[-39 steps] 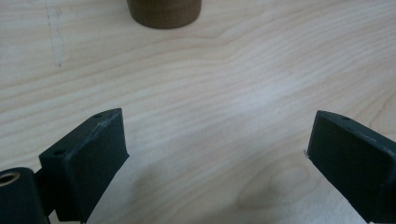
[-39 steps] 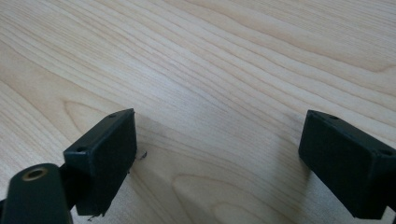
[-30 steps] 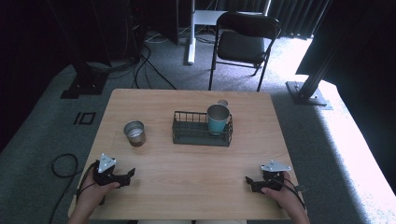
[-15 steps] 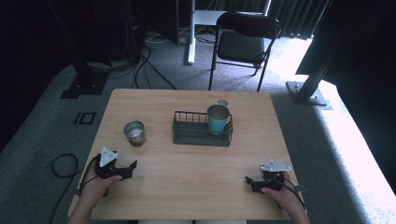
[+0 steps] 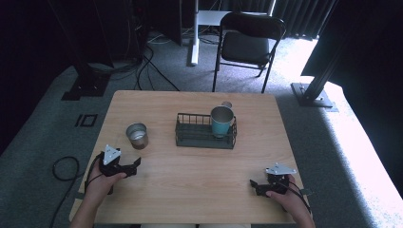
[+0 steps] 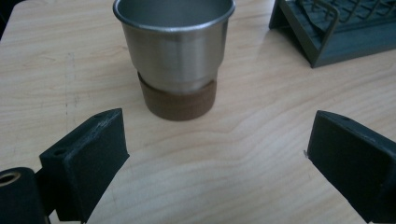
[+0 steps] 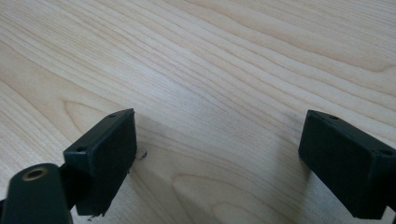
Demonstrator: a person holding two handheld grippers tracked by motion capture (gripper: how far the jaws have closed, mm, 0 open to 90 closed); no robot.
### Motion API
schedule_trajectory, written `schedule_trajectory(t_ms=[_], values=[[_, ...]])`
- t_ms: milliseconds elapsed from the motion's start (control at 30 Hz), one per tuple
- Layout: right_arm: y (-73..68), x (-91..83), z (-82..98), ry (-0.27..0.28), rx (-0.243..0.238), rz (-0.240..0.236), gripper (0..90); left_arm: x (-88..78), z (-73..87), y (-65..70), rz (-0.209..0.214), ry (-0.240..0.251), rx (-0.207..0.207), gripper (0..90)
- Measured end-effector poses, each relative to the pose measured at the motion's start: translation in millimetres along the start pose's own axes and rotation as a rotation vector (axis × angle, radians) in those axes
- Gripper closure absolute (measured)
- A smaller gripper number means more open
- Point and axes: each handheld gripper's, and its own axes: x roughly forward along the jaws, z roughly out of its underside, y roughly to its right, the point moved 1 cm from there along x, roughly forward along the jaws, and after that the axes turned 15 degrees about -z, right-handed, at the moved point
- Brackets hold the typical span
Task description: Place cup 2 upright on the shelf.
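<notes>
Two cups (image 5: 137, 135) (image 5: 222, 120), one rack (image 5: 205, 131), two wide-jawed grippers (image 5: 134, 165) (image 5: 254, 185)

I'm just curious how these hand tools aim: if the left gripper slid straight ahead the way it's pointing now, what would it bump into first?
Most likely the steel cup. In the left gripper view it stands upright just ahead of the open left gripper, a little left of centre between the jaws, with bare table before it. The wire rack sits off to the side.
</notes>
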Motion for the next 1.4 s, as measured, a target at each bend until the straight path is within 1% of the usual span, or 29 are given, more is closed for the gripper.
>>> schedule_trajectory(t_ms=[200, 300, 500, 567, 733, 767, 867, 933, 967, 1067, 1200, 1233, 1400], values=[[0.0, 0.0, 0.0, -0.001, 0.000, 0.000, 10.9, 6.0, -6.5, -0.7, -0.001, 0.015, -0.010, 5.4], [-0.1, 0.0, 0.0, 0.000, 0.001, 0.000, 10.9, 9.1, -9.3, -0.9, -0.003, 0.013, -0.008, 5.4], [0.0, -0.1, 0.0, -0.001, 0.000, 0.000, 10.9, 15.2, -17.2, -2.3, -0.017, 0.031, -0.018, 5.4], [0.0, -0.1, 0.0, 0.000, 0.001, 0.000, 10.9, 18.0, -19.2, -2.7, -0.026, 0.029, -0.016, 5.4], [0.0, -0.1, 0.0, -0.001, 0.000, 0.000, 10.9, 22.3, -24.4, -4.0, -0.031, 0.034, -0.022, 5.4], [0.0, 0.0, 0.0, 0.000, 0.001, 0.000, 10.9, 24.9, -26.6, -4.5, -0.034, 0.040, -0.031, 5.4], [0.1, -0.1, 0.0, -0.001, 0.000, 0.000, 10.9, 28.1, -28.1, -6.0, -0.042, 0.039, -0.028, 5.4], [0.0, -0.1, 0.0, 0.000, 0.001, 0.000, 10.9, 30.6, -28.9, -7.2, -0.043, 0.036, -0.035, 5.4], [0.0, -0.1, 0.0, 0.000, 0.001, 0.000, 10.9, 34.4, -29.4, -8.5, -0.051, 0.041, -0.045, 5.4], [0.1, -0.1, 0.0, -0.001, 0.000, 0.000, 10.9, 37.8, -29.0, -9.5, -0.060, 0.035, -0.043, 5.4], [0.1, -0.1, 0.0, -0.001, 0.000, 0.000, 10.9, 43.5, -30.5, -9.5, -0.059, 0.038, -0.051, 5.4], [0.0, -0.1, 0.0, 0.000, 0.001, 0.000, 10.9, 45.6, -31.6, -9.5, -0.052, 0.038, -0.060, 5.4], [0.1, -0.1, 0.0, -0.001, 0.000, 0.000, 10.9, 49.9, -33.7, -8.8, -0.054, 0.045, -0.067, 5.4]])
